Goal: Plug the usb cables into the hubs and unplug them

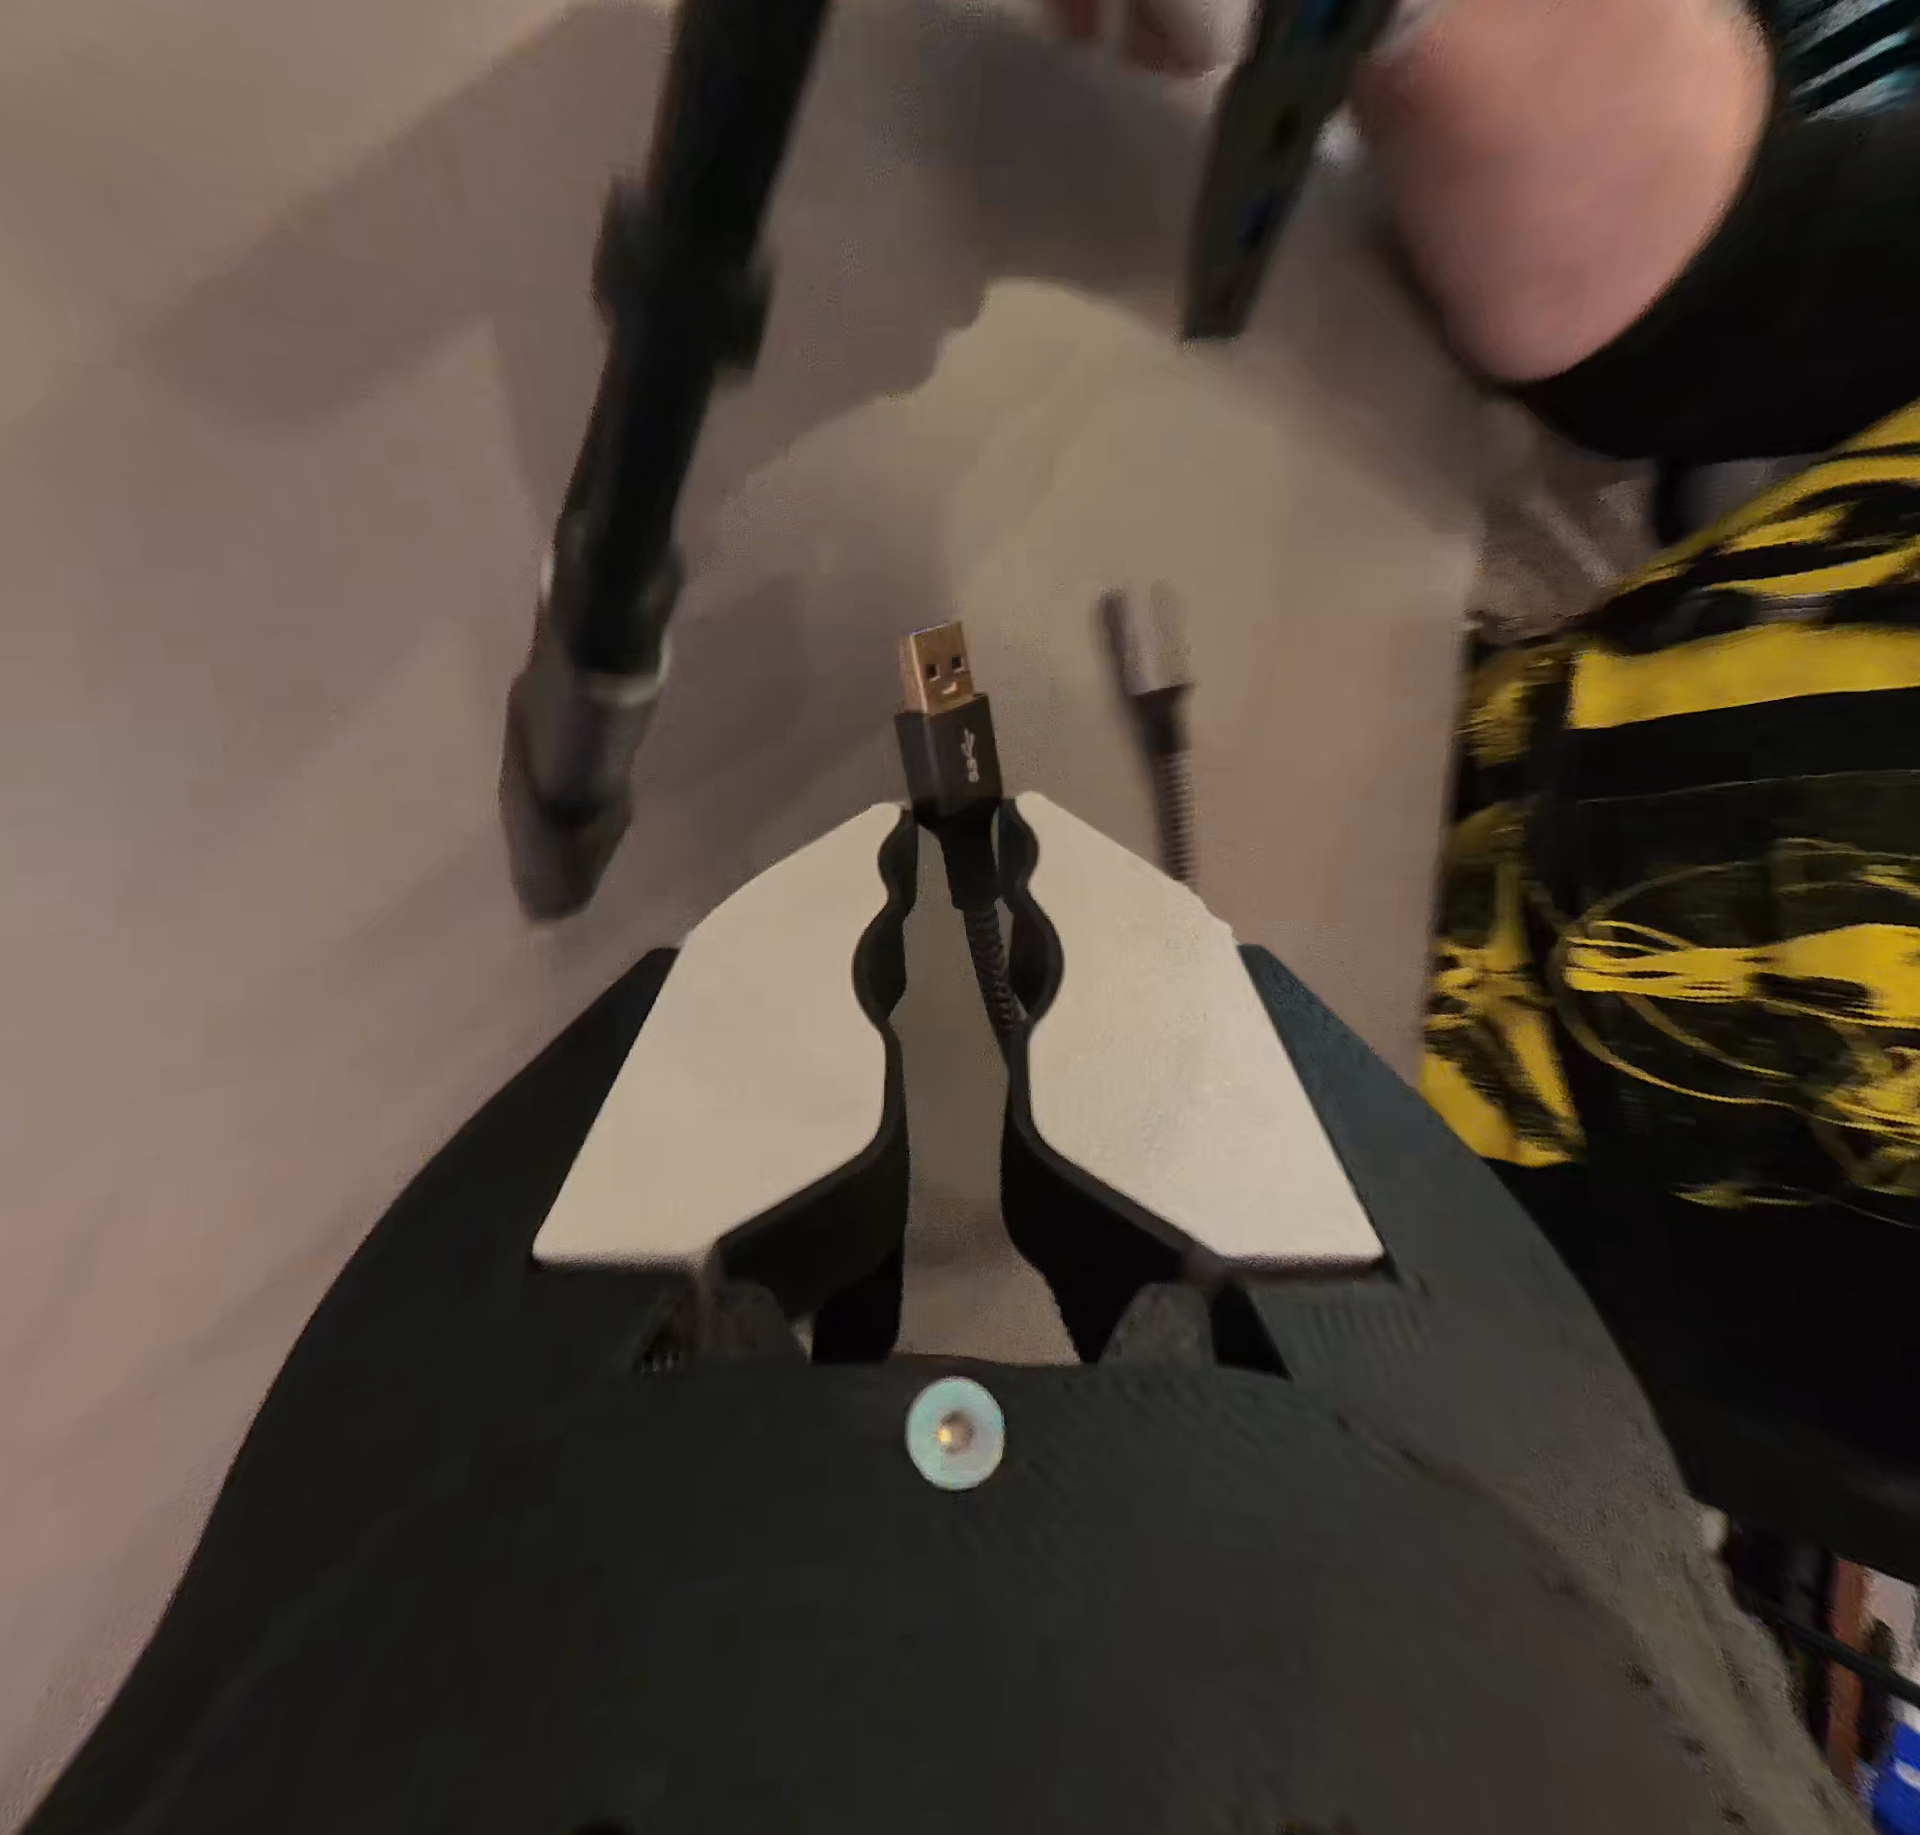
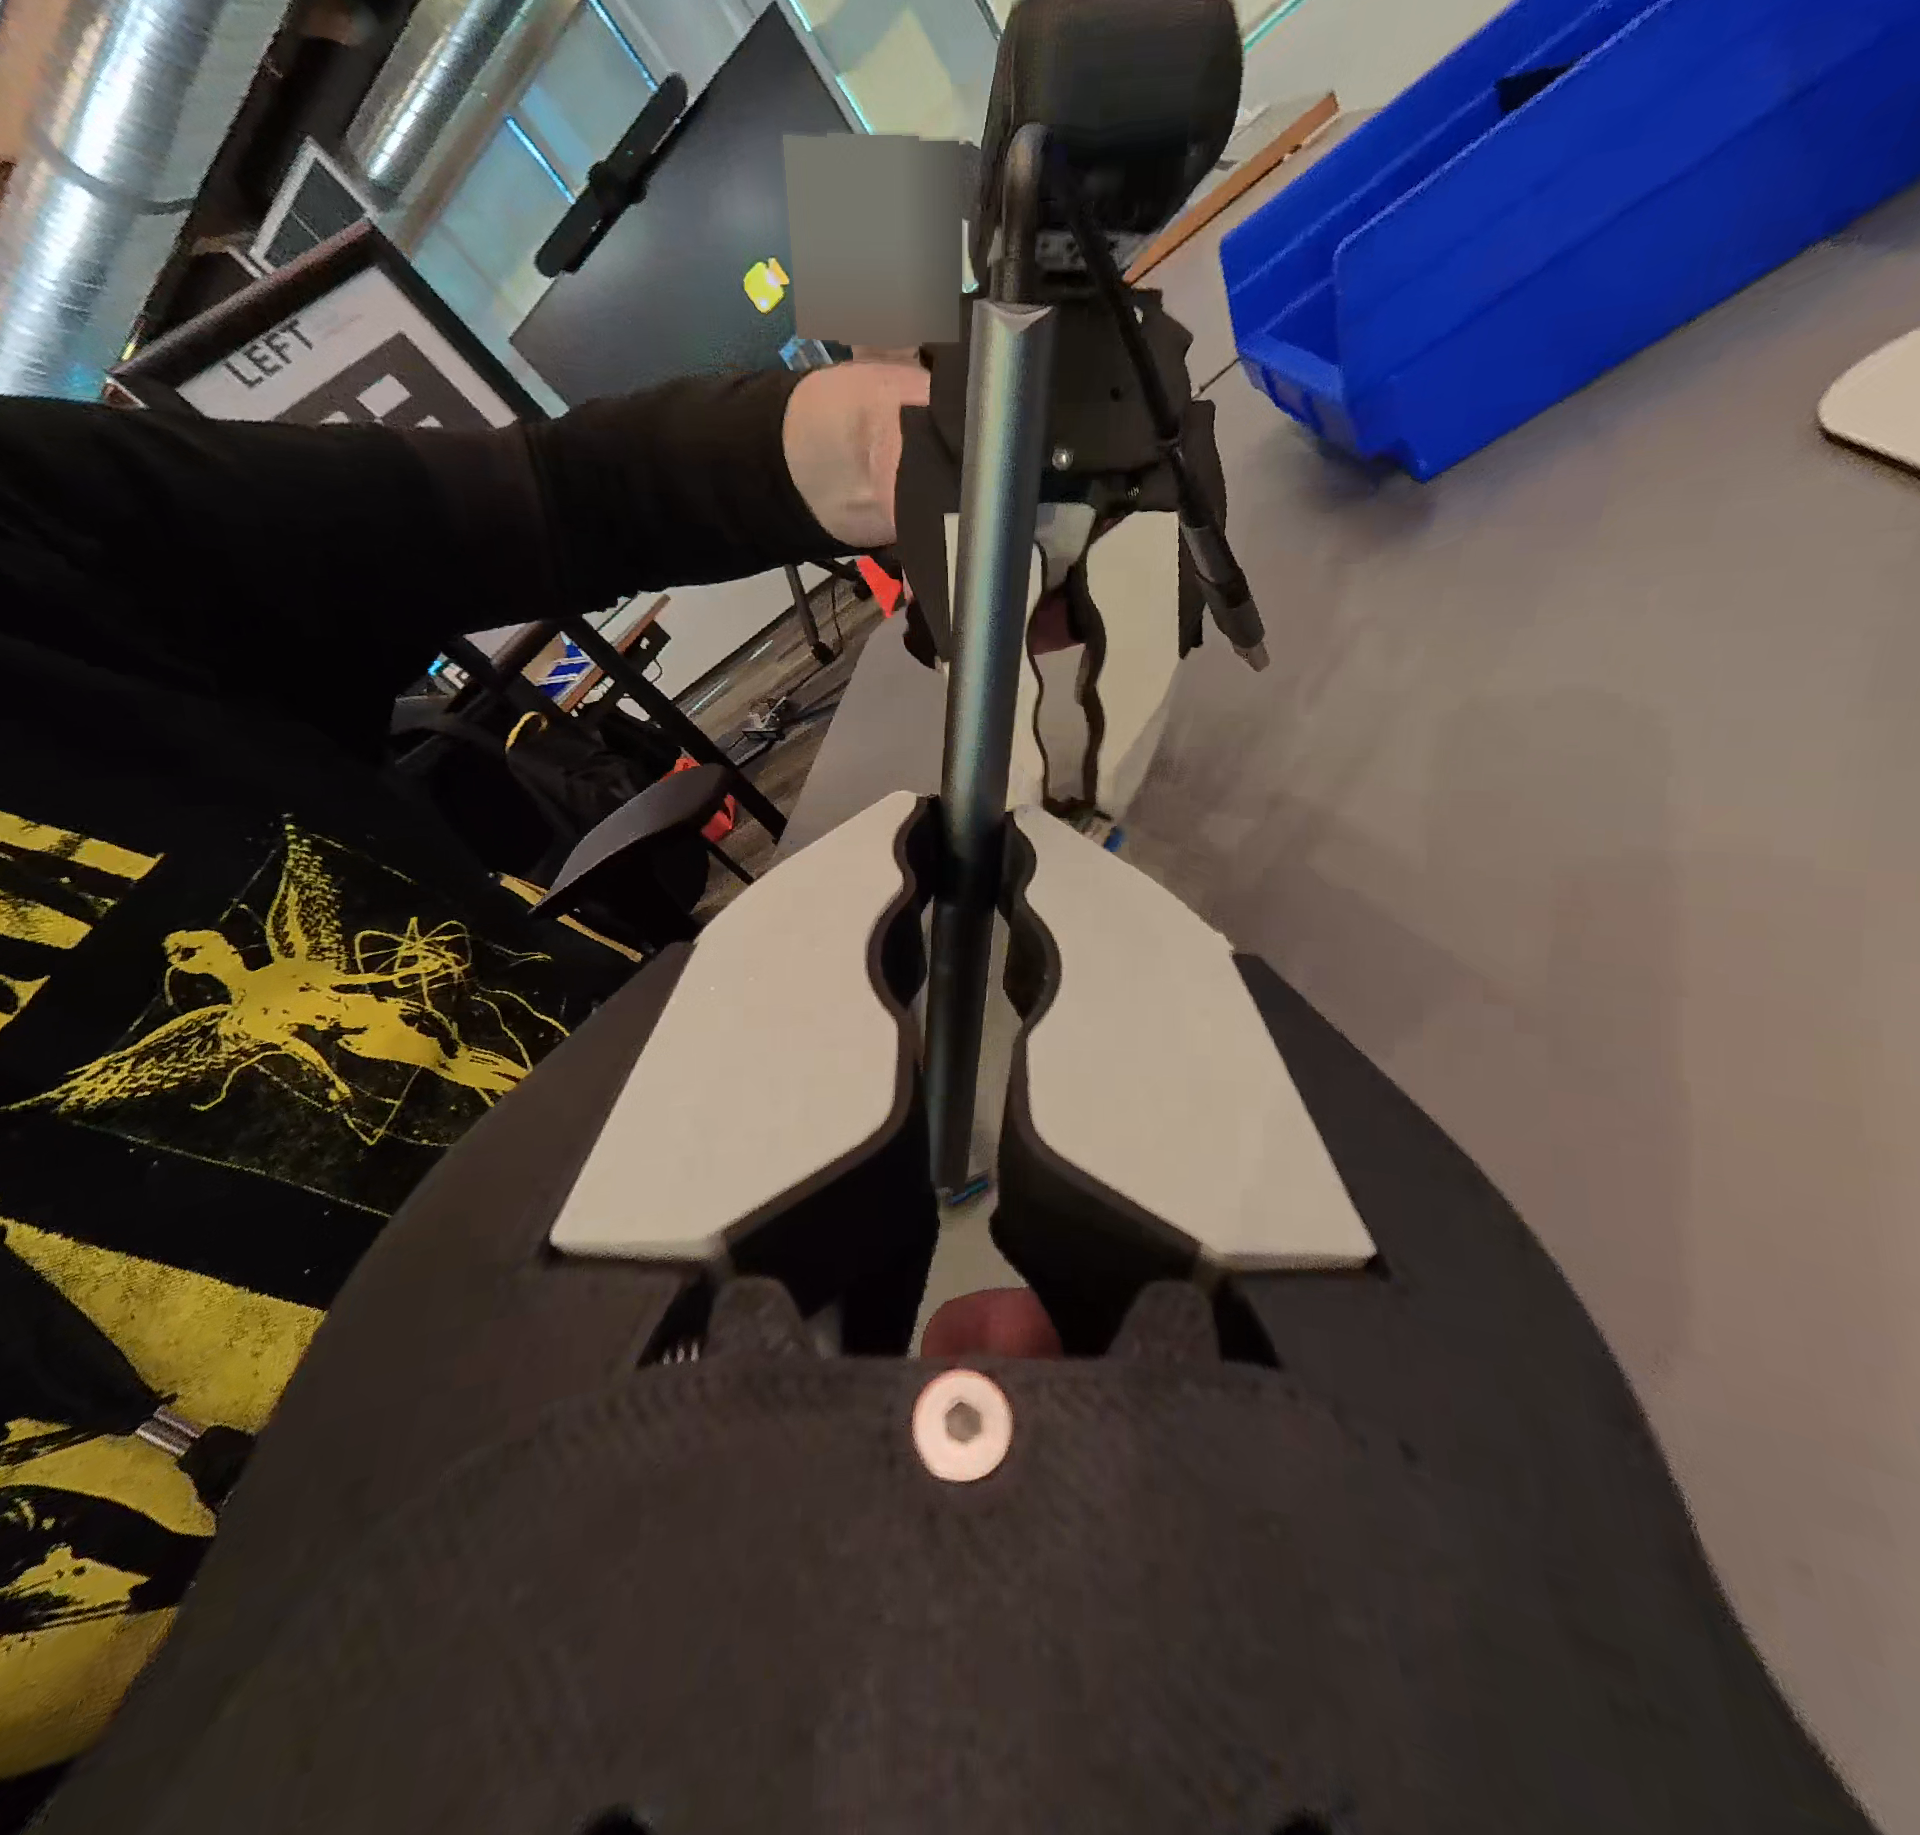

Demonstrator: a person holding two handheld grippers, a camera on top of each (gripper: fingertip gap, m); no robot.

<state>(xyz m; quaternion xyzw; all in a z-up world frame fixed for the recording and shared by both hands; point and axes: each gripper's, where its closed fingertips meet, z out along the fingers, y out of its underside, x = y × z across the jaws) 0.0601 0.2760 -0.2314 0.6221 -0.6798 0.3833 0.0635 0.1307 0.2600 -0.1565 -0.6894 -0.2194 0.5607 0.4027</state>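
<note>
Black braided usb cable (image 1: pixel 943 746), gold plug bared and in no port, stands between the left gripper (image 1: pixel 958 819)'s narrowly parted fingertips, which grip its connector base. Slim dark-grey metal hub (image 2: pixel 985 642) sits clamped in the right gripper (image 2: pixel 961 829)'s near-closed jaws above the grey table (image 2: pixel 1558 850). Plugging looks still undone. Blur smears a second silver-tipped cable (image 1: pixel 1148 663); the hub's ports are hidden.

Black USB plug (image 1: pixel 943 736) between jaws

My black braided cable (image 1: pixel 982 944) ended in a gold plug (image 1: pixel 938 668); my hub (image 2: pixel 987 642) was dark grey, the bin (image 2: pixel 1558 227) blue, the shirt (image 2: pixel 260 1006) black-and-yellow.
</note>
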